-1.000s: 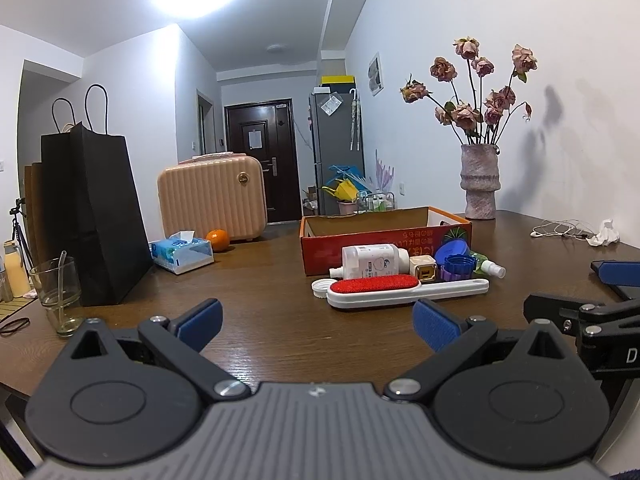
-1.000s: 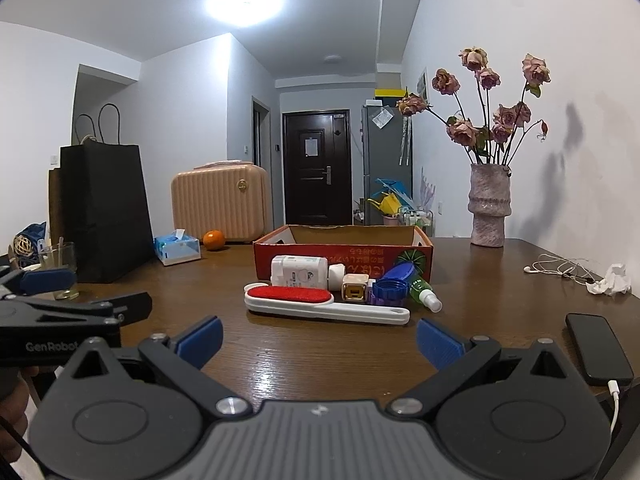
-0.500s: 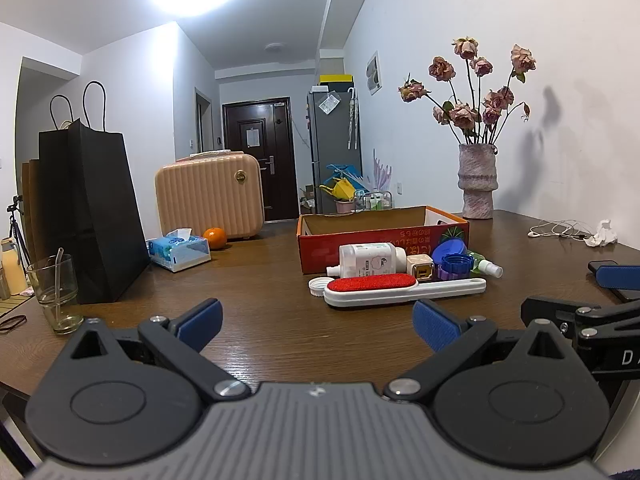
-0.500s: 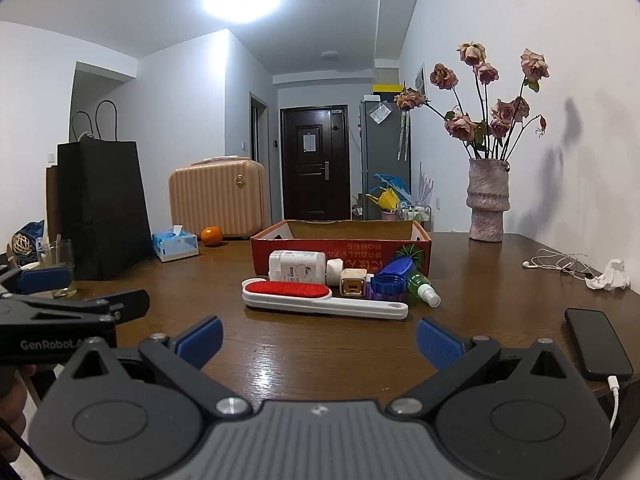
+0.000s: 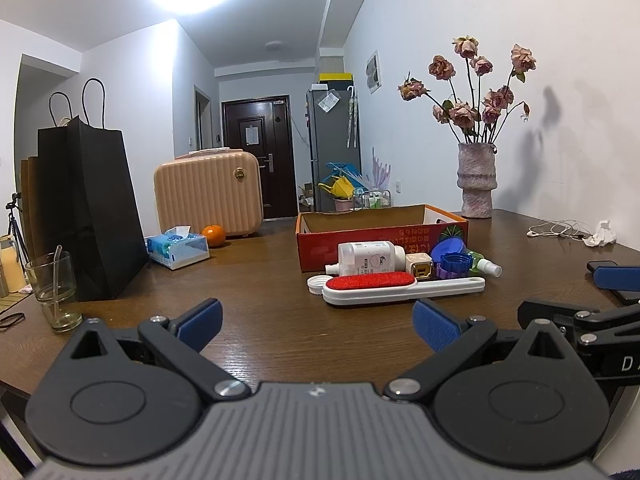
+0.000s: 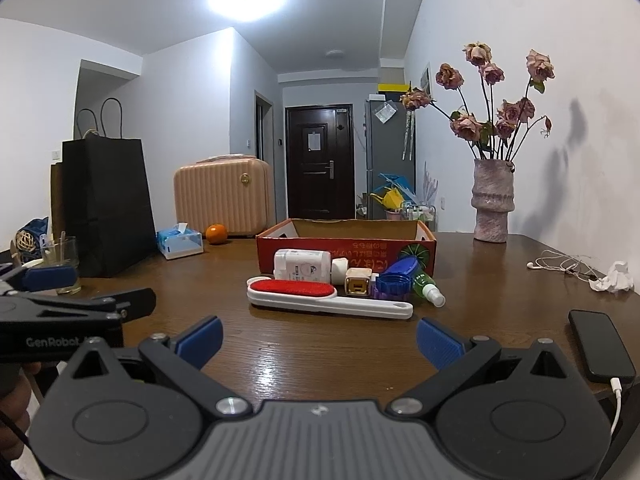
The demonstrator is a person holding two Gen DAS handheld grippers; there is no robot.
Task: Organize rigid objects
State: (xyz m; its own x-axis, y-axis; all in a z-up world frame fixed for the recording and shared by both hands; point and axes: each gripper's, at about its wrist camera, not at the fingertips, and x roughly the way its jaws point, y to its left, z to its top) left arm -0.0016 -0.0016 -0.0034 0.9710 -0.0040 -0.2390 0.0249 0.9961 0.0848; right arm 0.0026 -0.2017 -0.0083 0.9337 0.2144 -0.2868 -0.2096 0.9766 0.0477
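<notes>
we are bringing both tongs, the left gripper [image 5: 316,316] and right gripper [image 6: 319,336], slightly nearer the lint brush [image 6: 320,298] before the red box [image 6: 344,246], jaws apart and empty, so sorting is not yet starting.

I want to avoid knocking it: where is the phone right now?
In the right wrist view the phone lies flat near the table's right front edge, cable plugged in, right of the open right gripper.

Box [image 5: 380,232] interior hidden; label illegible
</notes>
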